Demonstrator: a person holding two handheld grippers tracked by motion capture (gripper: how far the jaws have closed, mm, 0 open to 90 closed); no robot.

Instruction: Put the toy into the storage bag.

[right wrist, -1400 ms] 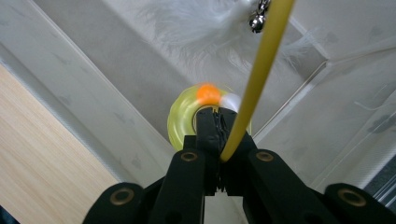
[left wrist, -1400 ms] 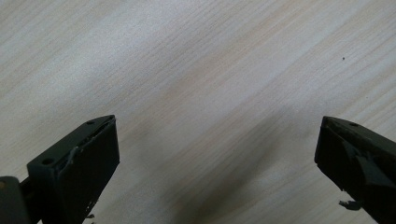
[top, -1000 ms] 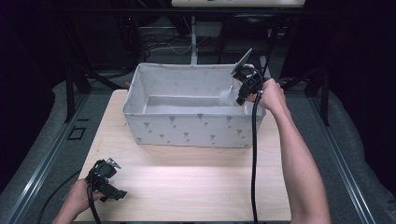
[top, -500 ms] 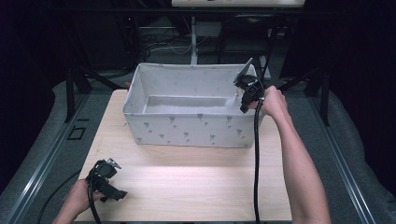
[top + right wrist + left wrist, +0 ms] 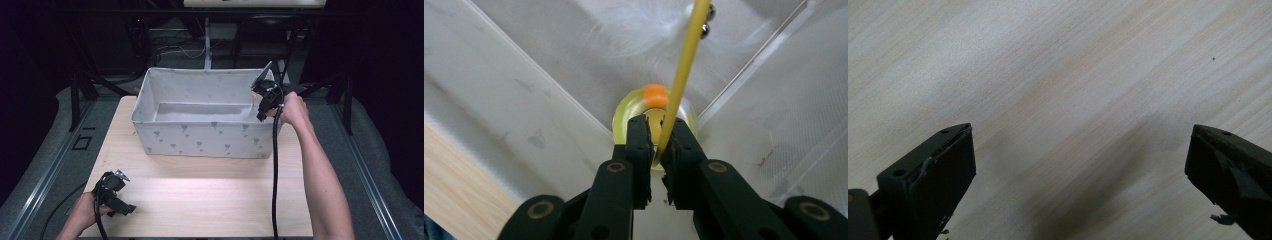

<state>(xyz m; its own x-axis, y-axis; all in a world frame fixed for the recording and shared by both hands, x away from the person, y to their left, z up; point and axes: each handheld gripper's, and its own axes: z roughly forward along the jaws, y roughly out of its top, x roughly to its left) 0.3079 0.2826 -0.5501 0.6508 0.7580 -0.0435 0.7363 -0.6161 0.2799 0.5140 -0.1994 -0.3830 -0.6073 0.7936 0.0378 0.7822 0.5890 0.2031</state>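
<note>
Probably a lab: dark curtains, metal frame rails, cables behind a wooden table.

Both forearms are bare, with no sleeve in the high view. The left hand and the right hand each carry a matt black two-jaw handheld gripper: the left gripper has blocky, chipped jaw tips with small holes, and the right gripper has narrow jaws with brass-ringed pivot screws. A thick black cable trails from the right one.
</note>
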